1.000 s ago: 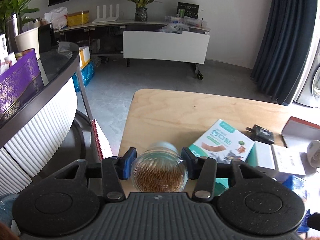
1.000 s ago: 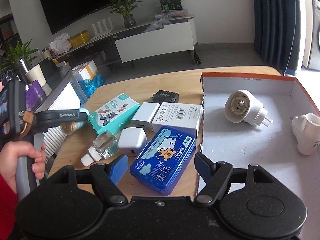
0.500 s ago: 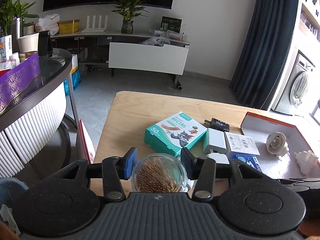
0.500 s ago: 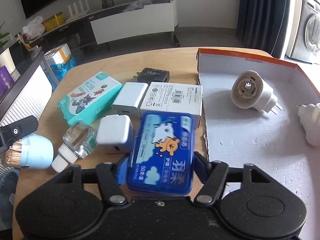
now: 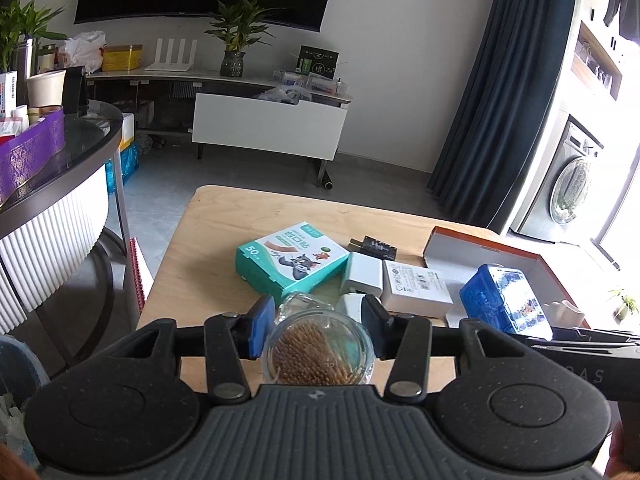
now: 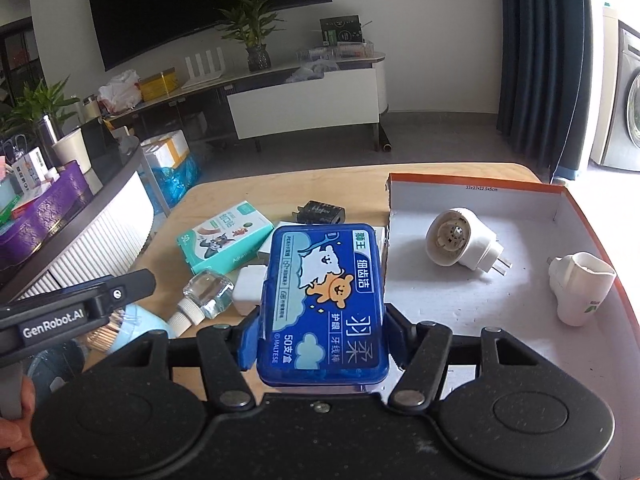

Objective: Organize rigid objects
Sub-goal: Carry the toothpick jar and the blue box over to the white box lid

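Observation:
My left gripper is shut on a clear round toothpick jar with a pale blue cap, held over the near left part of the wooden table. My right gripper is shut on a blue floss-pick box, lifted off the table beside the left wall of an orange-rimmed white cardboard tray. From the left wrist view the blue box hangs at the right. Two white plug-in devices lie in the tray.
On the table lie a teal plaster box, a white adapter, a white labelled box, a black charger, a small clear bottle and a white cube charger. A curved counter stands left.
My right gripper closed on the blue box and raised it from the table. My left gripper carried the jar rightward, bringing the cluttered part of the table into its view.

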